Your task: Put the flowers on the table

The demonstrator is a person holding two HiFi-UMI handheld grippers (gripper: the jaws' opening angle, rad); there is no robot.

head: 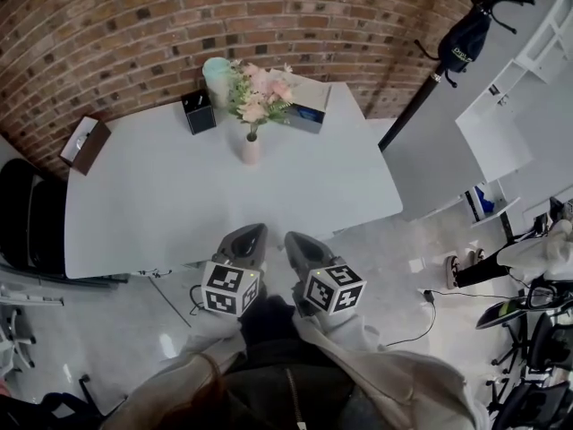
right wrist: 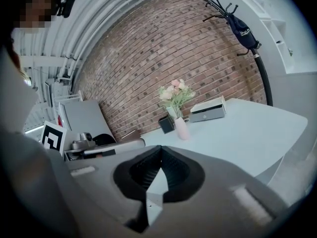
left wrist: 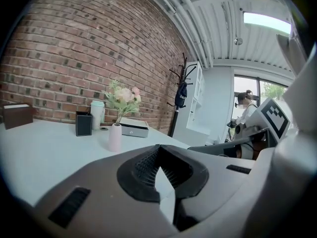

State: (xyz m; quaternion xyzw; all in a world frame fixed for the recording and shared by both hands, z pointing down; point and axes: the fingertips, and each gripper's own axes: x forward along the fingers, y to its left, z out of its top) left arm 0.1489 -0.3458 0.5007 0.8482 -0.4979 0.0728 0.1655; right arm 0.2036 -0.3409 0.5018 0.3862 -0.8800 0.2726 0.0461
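Room: brick wall (head: 134,16) behind a white table (head: 179,200), glossy pale floor (head: 394,258) around it, a black coat rack (head: 421,97) with a dark bag (head: 464,41) standing to the table's right.
Table top: mostly bare on the near side; all the objects sit along the far edge by the wall.
Flowers: pink and cream flowers (head: 260,92) stand upright in a slim pale pink vase (head: 252,149) on the table, a little forward of the far row and well apart from both grippers.
Neighbours of the vase: a black box (head: 199,112) to its left, a mint-coloured cup (head: 216,77) behind that, a flat grey-and-white box (head: 309,113) to its right.
Far left corner: a brown box (head: 85,144) near the table's edge, with a black chair (head: 27,222) beside the table below it.
Left gripper: left gripper (head: 253,233) is held just off the table's near edge, pointing toward the vase; its own view shows the ribbed pads meeting at the tips with nothing between them, closed and empty.
Right gripper: right gripper (head: 295,240) is just beside the left one, also off the near edge; its pads likewise meet at the tips, closed on nothing.
Gripper views: each sees the flowers across the bare white surface, ahead of the jaws.
Person: pale sleeves (head: 376,365) reach forward from the bottom of the head view.
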